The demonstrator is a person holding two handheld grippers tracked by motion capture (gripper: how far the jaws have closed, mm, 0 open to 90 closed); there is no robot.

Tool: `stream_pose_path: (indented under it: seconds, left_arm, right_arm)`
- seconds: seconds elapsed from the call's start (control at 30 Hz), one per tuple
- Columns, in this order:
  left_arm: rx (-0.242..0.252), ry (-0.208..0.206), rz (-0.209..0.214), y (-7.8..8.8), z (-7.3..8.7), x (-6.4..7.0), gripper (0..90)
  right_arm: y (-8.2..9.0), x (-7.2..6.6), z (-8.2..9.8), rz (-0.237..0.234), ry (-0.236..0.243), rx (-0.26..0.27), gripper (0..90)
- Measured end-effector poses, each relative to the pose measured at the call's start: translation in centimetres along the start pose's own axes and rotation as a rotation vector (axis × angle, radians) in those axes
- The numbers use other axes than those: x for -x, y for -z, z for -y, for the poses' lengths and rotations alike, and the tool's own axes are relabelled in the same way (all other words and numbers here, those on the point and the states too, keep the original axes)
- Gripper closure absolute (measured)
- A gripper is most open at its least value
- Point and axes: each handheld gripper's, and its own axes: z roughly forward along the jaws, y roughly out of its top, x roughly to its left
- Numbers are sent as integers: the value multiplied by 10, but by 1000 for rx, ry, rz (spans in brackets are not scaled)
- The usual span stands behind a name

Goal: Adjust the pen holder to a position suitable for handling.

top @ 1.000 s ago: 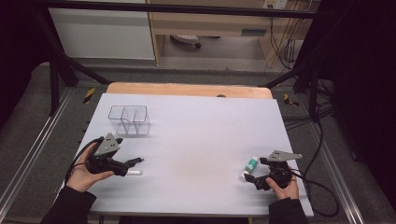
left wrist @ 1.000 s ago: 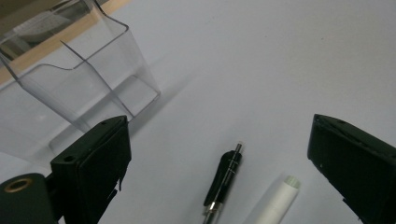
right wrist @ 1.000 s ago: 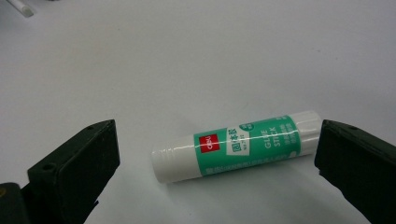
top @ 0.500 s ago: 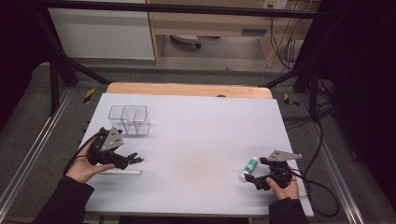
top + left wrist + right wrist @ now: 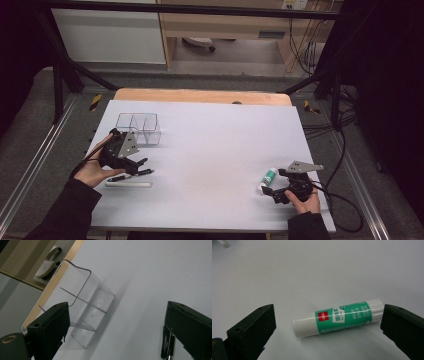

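Note:
My left gripper (image 5: 139,164) hovers over the table's left side, open with nothing between its jaws, and in the left gripper view (image 5: 117,307) it looks toward a clear divided box (image 5: 137,128) (image 5: 83,312). A black pen (image 5: 132,175) lies just under it, and a white stick (image 5: 128,184) lies beside the pen, nearer the front edge. At the right, my right gripper (image 5: 272,186) (image 5: 329,308) rests low and open. A green and white glue stick (image 5: 267,178) (image 5: 339,317) lies flat on the table between its jaws, touching neither.
The white table top (image 5: 215,145) has a wooden strip (image 5: 200,96) along its far edge. Black frame posts stand at both far corners. Cables (image 5: 345,150) trail off the right side of the table.
My left gripper has lifted off the white stick and moved back toward the clear box. The stick stays on the table and the black pen now shows. The right gripper has not moved.

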Motion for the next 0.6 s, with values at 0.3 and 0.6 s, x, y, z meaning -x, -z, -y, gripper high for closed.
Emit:
stream_pose_path:
  seconds: [0.3, 0.6]
  left_arm:
    - [-93, -140, -55, -12, -2, -11, 158]
    - [-150, -262, -121, -26, -1, -21, 260]
  right_arm:
    - [0, 0, 0, 0, 0, 0, 4]
    - [0, 0, 0, -3, 0, 2, 4]
